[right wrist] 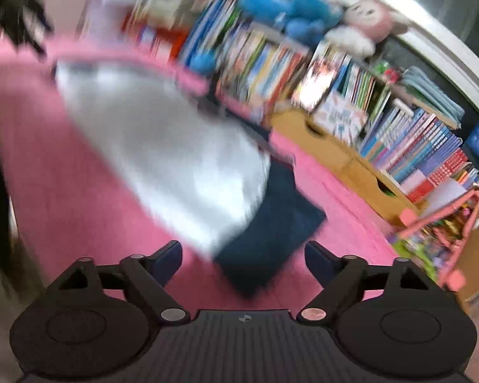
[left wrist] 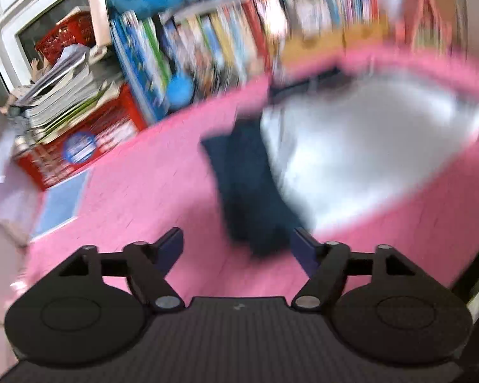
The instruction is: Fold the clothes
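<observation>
We see the left gripper (left wrist: 238, 244) at the bottom of its frame with its jaws spread wide, holding nothing; the lower end of the dark navy garment (left wrist: 249, 188) lies between the fingertips, though blur keeps us from telling whether they touch it. That garment runs up the centre of the frame on the pink mat (left wrist: 137, 198), beside one pale grey cloth (left wrist: 367, 146) at centre right. The right gripper (right wrist: 242, 255) is likewise wide open and empty, with one navy garment (right wrist: 271, 223) just ahead of it at lower centre and one grey cloth (right wrist: 163, 146) at centre left. We count two garments. The bookshelf (right wrist: 399, 146) behind is smeared by motion.
</observation>
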Demonstrator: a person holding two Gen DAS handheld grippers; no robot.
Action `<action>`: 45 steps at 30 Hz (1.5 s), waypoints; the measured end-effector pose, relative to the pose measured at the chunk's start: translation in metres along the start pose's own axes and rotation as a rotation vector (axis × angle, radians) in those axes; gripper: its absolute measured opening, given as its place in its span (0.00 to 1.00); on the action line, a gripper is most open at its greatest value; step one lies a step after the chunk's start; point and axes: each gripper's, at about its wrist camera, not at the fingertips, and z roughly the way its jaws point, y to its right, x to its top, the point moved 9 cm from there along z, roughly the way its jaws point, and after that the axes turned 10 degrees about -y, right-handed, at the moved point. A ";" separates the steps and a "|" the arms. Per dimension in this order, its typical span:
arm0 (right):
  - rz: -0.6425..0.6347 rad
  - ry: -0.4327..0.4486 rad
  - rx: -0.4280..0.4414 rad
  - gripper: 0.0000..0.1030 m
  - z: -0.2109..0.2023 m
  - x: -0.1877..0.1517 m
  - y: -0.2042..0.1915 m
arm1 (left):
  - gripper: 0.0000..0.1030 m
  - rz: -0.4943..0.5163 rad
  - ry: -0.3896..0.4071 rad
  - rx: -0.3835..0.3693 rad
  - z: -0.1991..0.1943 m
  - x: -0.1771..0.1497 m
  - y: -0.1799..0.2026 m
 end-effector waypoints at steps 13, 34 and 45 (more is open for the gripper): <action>0.439 -0.101 0.085 0.48 0.158 0.095 0.016 | 0.81 -0.194 0.090 -0.173 0.072 0.084 0.029; 0.456 0.007 0.111 0.94 0.092 0.082 -0.044 | 0.80 -0.288 0.201 -0.123 0.011 0.126 0.031; 0.565 -0.073 -0.172 0.89 0.049 0.002 0.019 | 0.84 -0.254 0.166 -0.233 0.012 0.143 0.043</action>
